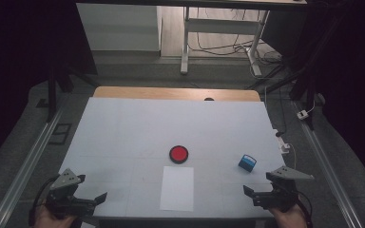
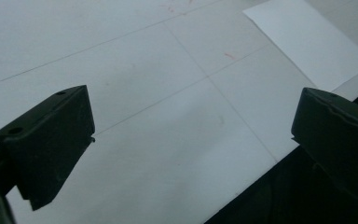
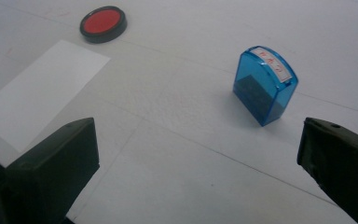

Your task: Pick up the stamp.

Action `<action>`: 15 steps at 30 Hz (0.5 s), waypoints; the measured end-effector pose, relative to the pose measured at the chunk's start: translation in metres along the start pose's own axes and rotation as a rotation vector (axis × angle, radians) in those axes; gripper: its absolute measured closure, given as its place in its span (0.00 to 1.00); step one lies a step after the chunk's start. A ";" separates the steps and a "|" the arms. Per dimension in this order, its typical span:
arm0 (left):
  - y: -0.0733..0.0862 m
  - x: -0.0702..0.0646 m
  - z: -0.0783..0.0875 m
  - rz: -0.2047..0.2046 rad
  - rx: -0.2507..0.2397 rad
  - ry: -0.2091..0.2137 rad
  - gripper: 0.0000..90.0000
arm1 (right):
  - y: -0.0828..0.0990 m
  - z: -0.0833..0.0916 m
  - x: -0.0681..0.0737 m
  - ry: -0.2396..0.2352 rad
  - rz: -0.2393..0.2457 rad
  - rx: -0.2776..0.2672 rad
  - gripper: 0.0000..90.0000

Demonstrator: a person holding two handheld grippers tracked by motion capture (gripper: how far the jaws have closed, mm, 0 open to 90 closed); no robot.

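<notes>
Right gripper: seen at the lower right of the high view, held in a hand; jaws spread wide, nothing between them.
Left gripper: seen at the lower left of the high view; jaws equally wide and empty, over bare table near the front edge.
Blue stamp: placed at the centre right of the right gripper view, just ahead of the open jaws, standing upright on the table and untouched.
White paper sheet: laid flat at the lower middle of the high view, between the two grippers.
Red ink pad: set just above the sheet, round, in a black rim.
Risk, tipping: the stamp is judged tall and narrow, so it could be knocked over by one jaw arriving first.
Risk, slipping: its smooth translucent casing could be squeezed out of an off-centre grip.
Risk, paper: the loose sheet could be dragged aside by a passing jaw.
Writing: a white label with red characters is carried on the stamp's curved top; possibly three characters, too blurred to be read.
</notes>
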State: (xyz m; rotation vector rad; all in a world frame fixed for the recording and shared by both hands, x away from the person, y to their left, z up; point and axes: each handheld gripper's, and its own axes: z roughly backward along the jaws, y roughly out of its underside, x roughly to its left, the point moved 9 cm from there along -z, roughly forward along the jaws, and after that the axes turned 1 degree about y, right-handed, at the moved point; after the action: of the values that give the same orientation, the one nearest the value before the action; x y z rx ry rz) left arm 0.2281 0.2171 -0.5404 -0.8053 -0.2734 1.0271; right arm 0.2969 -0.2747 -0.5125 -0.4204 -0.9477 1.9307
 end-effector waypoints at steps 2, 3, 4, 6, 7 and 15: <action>0.000 -0.001 0.000 -0.004 -0.001 0.007 0.00 | 0.000 -0.001 0.000 -0.011 -0.001 0.001 0.00; 0.000 -0.001 0.001 -0.008 -0.001 0.008 0.00 | 0.000 -0.001 0.001 -0.012 0.000 0.002 0.00; 0.001 -0.002 0.000 -0.010 0.003 0.014 0.00 | 0.000 -0.001 0.001 -0.012 0.000 0.002 0.00; 0.001 -0.002 -0.001 -0.018 0.009 0.016 0.00 | 0.000 -0.001 0.001 -0.011 0.003 0.010 0.00; 0.001 -0.003 -0.001 -0.022 0.011 0.017 0.00 | 0.000 -0.001 0.001 -0.010 0.007 0.011 0.00; 0.001 -0.004 -0.002 -0.030 0.017 0.040 0.00 | 0.002 -0.001 0.002 -0.008 0.019 0.020 0.00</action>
State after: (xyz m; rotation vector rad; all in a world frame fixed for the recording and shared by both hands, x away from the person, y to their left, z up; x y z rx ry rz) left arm 0.2265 0.2128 -0.5414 -0.8034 -0.2417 0.9827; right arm 0.2957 -0.2725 -0.5144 -0.4118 -0.9322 1.9592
